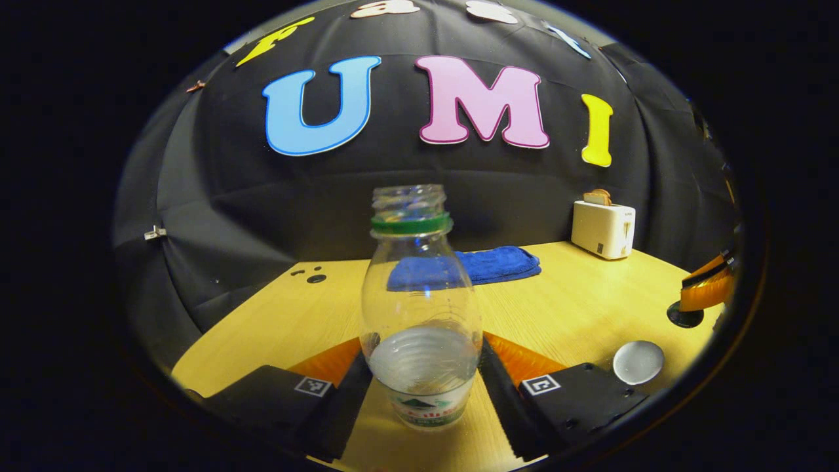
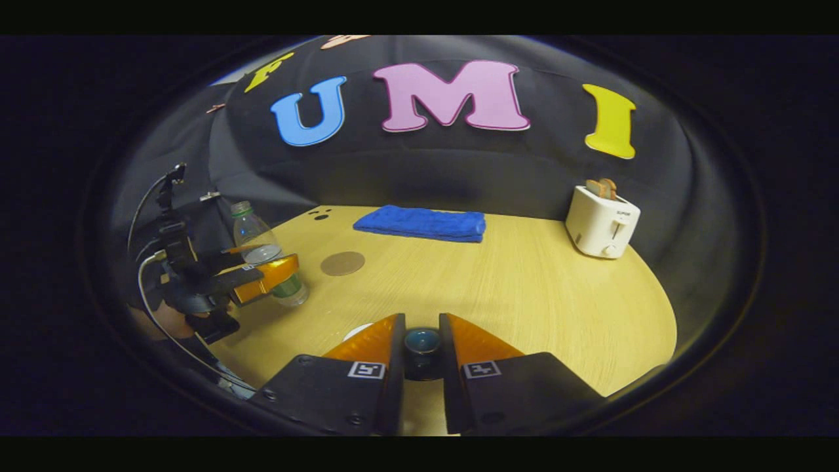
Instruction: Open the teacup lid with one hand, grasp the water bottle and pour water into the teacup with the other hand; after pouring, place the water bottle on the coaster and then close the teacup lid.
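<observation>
Bottle first, since it's right up close in the left gripper view: a clear plastic water bottle, cap off, green ring at the neck, a bit of water in the bottom part, standing upright on the wooden table. The left gripper has a finger on each side of it, pressed against its lower body, so it's clamped on the bottle. Just right of that gripper a small white cup sits open on the table, and a bit further right there's the other gripper at the edge of the view.

In the right gripper view, the right gripper has its fingers closed around a small dark lid with a bluish knob, held tight between them. Off to the left of that view you can see the left gripper with a hand behind it, gripping the bottle near its lower half.

A little past the bottle, a round brown coaster lies flat on the table, with nothing on it. Further back there's a folded blue towel near the wall, and at the far right a white toaster with toast sticking out of the top.
</observation>
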`<control>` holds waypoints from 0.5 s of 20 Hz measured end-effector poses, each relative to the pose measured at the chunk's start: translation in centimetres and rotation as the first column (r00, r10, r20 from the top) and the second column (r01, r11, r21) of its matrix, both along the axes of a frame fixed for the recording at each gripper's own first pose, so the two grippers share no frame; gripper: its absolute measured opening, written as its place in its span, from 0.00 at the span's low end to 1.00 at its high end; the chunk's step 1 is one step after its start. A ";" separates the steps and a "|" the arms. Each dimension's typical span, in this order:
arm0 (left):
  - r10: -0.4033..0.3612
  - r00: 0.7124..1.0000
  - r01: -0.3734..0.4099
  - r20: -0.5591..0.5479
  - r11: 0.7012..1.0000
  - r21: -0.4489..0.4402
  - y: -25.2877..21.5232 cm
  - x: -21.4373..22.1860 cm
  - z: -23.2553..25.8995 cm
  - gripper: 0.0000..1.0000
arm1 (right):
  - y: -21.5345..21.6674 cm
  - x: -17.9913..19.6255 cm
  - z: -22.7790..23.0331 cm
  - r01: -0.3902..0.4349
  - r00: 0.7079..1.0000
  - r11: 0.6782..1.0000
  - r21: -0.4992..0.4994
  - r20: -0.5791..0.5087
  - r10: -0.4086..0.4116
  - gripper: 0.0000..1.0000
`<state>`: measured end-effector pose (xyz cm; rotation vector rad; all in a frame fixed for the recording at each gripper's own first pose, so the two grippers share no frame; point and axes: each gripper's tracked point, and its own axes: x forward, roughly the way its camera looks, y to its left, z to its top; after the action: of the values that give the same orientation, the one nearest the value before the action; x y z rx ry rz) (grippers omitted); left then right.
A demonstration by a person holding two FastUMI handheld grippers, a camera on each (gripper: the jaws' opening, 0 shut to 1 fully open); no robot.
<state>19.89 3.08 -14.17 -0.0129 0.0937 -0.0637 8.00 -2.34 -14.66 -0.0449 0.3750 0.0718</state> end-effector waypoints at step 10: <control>-0.035 0.999 0.040 -0.031 0.984 0.174 -0.9 0.7 0.1 0.73 | -1.7 -1.5 -2.6 0.040 0.999 0.999 0.001 -0.004 -0.040 0.23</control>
<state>20.60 2.14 -14.06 0.1634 0.1271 -0.0930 6.47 -4.07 -17.24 -0.0358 0.3798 0.0325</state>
